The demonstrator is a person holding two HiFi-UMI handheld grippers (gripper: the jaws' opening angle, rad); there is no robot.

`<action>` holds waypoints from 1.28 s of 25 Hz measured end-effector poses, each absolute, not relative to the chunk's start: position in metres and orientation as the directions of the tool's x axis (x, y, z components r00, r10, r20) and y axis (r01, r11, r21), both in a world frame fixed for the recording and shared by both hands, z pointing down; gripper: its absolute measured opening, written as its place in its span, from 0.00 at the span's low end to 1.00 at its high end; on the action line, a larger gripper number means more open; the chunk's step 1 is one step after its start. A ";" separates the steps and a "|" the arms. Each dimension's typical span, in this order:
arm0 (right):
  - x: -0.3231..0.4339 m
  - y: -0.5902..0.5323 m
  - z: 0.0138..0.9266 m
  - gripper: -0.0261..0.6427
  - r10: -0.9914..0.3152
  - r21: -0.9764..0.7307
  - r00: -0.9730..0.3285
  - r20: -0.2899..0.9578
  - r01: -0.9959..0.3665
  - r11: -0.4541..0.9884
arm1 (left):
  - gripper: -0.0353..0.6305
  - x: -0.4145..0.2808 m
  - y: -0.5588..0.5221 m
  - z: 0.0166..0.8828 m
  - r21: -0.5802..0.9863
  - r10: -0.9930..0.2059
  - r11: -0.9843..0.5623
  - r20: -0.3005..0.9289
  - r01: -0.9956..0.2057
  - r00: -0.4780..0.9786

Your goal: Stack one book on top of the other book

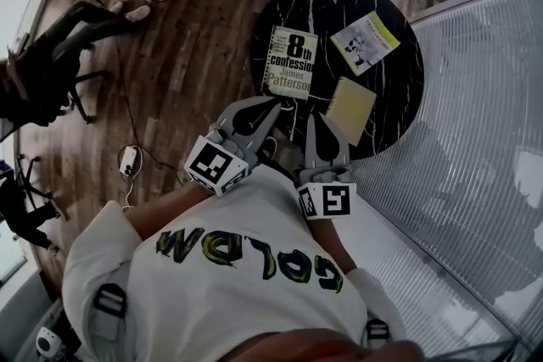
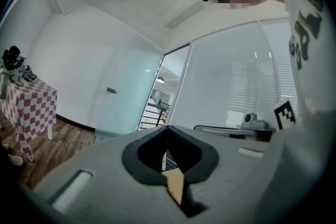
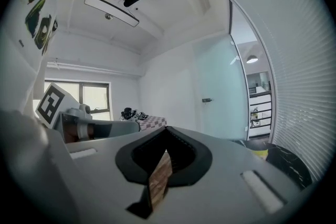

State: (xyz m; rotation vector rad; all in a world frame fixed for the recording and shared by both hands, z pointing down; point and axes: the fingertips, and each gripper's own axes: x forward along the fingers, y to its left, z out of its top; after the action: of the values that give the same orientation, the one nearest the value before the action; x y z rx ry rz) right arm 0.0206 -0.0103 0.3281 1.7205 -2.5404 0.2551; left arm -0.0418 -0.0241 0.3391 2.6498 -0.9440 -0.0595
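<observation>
- On the desk (image 1: 339,0), a white book (image 1: 291,64), a yellow book (image 1: 366,41) and a tan book (image 1: 350,110) lie flat, apart.
- Left tongs (image 1: 271,106) and right tongs (image 1: 310,125) sit squeezed together, empty, by the desk's near edge.
- Closed tongs might just shove a book off the desk.

Brightness: head view dim and muted; both gripper views bright, washed white.
Source: daylight from the window (image 3: 79,99) at middle left of my right gripper view.
Distortion: fisheye bending, black vignette at the corners.
Focus: my left tool (image 2: 168,129) and right tool (image 3: 167,129) soft, close to the lens.
</observation>
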 end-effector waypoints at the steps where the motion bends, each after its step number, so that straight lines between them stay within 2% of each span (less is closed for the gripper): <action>1: 0.022 -0.009 0.331 0.04 -0.914 -0.106 -0.377 0.153 -0.925 0.364 | 0.06 -0.040 -0.021 0.343 0.327 -0.620 -0.723 0.080 -0.608 0.781; 6: 0.027 -0.002 0.348 0.04 -0.903 -0.135 -0.389 0.185 -0.920 0.368 | 0.06 -0.035 -0.015 0.368 0.376 -0.616 -0.693 0.135 -0.616 0.776; 17: 0.038 -0.009 0.365 0.04 -0.896 -0.128 -0.393 0.206 -0.919 0.373 | 0.07 -0.031 -0.019 0.391 0.364 -0.599 -0.696 0.183 -0.620 0.780; 24: 0.047 -0.030 0.398 0.12 -0.884 -0.121 -0.386 0.265 -0.922 0.367 | 0.09 -0.030 -0.036 0.425 0.331 -0.584 -0.701 0.242 -0.631 0.775; 32: 0.060 -0.058 0.462 0.22 -0.857 -0.151 -0.380 0.348 -0.925 0.348 | 0.16 -0.023 -0.061 0.485 0.322 -0.558 -0.691 0.331 -0.647 0.761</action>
State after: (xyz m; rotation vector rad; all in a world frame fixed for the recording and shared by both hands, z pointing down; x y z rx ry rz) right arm 0.0602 -0.0585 0.4616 1.6132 -2.4015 0.4806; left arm -0.0234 -0.0607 0.4852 2.5353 -0.9154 0.2888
